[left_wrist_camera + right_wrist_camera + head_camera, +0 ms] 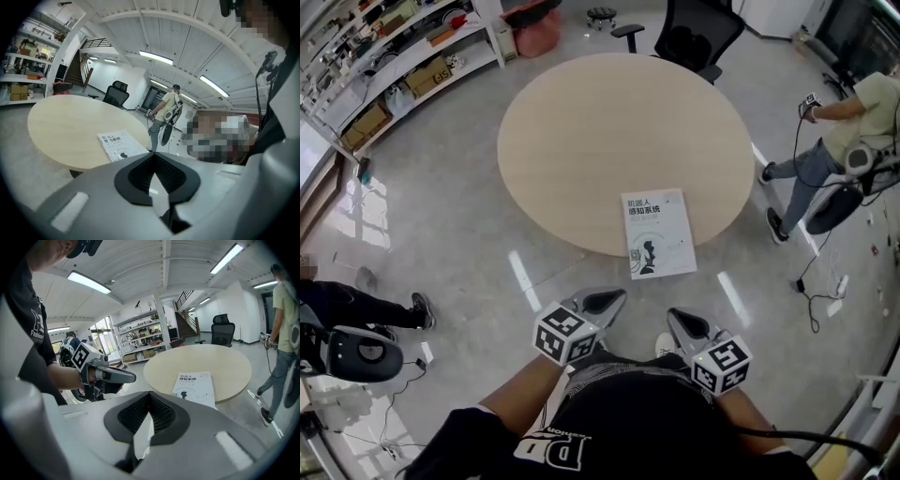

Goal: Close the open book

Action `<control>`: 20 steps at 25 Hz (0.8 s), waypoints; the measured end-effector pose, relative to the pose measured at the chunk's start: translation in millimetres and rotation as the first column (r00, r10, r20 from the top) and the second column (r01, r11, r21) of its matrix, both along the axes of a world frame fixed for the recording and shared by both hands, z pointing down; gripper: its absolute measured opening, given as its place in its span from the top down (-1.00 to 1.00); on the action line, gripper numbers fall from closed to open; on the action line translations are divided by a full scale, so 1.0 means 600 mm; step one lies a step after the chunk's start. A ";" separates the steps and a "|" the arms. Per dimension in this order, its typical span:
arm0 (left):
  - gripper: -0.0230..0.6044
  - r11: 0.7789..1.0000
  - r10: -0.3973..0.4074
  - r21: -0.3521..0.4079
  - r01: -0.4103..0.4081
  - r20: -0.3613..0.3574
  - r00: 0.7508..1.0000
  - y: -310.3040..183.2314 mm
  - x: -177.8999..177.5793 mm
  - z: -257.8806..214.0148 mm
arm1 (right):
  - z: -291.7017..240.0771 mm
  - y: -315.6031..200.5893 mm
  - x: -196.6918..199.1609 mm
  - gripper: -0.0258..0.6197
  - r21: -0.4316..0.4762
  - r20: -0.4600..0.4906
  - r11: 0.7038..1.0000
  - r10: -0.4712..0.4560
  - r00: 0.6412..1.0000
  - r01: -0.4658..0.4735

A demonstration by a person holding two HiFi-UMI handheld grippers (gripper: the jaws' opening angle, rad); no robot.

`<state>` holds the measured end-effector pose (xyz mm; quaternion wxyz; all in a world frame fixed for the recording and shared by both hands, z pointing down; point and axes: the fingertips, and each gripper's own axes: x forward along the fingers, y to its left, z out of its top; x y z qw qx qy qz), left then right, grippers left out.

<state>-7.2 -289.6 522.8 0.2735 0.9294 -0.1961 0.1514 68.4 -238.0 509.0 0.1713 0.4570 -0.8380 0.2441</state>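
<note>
Though closed, left hand-held gripper (607,301) and right hand-held gripper (682,322) near flat white book (657,233) on round pale table (591,141).

Round wooden table (609,141), glossy grey floor (459,234), shelving (403,56)

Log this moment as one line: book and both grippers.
book: closed, cover up, at near edge of round table | left gripper: shut, empty, short of table | right gripper: shut, empty, short of table
</note>
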 end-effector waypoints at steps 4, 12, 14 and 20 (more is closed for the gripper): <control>0.90 0.999 -0.017 0.037 0.017 -0.002 1.000 0.022 0.018 -0.023 | -0.014 0.004 0.005 0.90 0.040 -0.010 0.998 -0.050 0.999 0.050; 0.90 0.986 -0.167 -0.003 0.167 -0.027 0.986 0.097 0.107 -0.040 | -0.034 0.038 0.103 0.90 0.071 0.011 0.986 -0.151 0.988 0.150; 0.90 0.983 -0.186 0.007 0.186 -0.015 0.983 0.126 0.140 -0.046 | -0.040 0.059 0.130 0.90 0.074 0.026 0.983 -0.172 0.985 0.170; 0.90 0.967 -0.251 0.040 0.251 0.009 0.968 0.195 0.211 -0.062 | -0.043 0.115 0.192 0.90 0.083 0.053 0.966 -0.249 0.967 0.244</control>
